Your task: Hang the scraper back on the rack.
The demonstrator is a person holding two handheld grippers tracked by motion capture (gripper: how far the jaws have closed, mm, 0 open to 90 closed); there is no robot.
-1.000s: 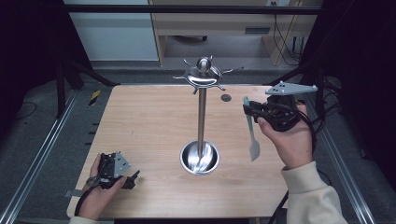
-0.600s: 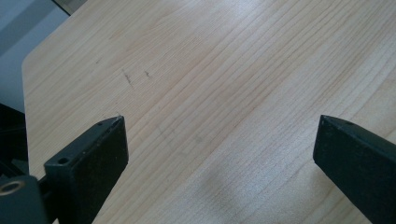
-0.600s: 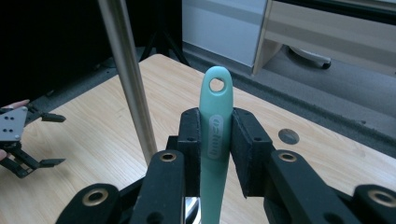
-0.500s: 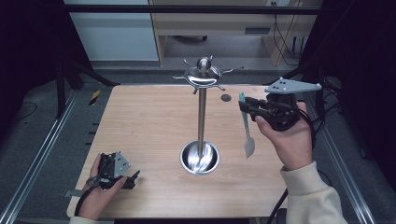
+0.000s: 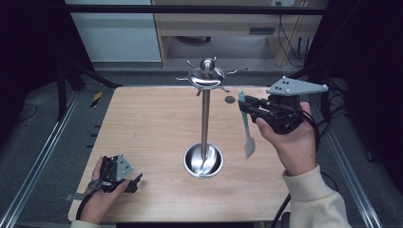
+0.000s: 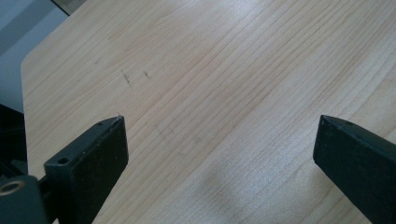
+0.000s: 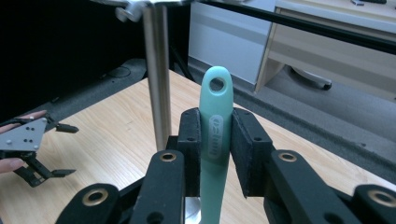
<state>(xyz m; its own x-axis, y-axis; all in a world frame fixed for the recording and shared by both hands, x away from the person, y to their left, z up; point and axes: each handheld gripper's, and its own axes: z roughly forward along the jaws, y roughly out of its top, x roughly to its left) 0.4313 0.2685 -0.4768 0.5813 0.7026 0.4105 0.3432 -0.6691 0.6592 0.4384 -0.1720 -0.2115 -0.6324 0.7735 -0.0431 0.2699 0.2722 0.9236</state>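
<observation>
Spatula [image 5: 246, 128] hangs near-vertical right of the stand [image 5: 205, 118], above the table [image 5: 142, 123]: holed handle up, blade down. Right gripper [image 7: 215, 140] clamps its handle. Left gripper [image 5: 124, 176] rests wide open, holding nothing.

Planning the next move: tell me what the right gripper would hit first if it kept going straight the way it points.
Probably the steel pole of the hanging stand: it rises just beyond the teal utensil held by the right gripper, slightly left of its line. Depth is unclear, so it might pass beside it.

Lab or test room — wooden table [image 5: 157, 118] on metal rails [image 5: 43, 156]; dark curtains [image 5: 28, 47]; desk [image 5: 228, 23] behind
</observation>
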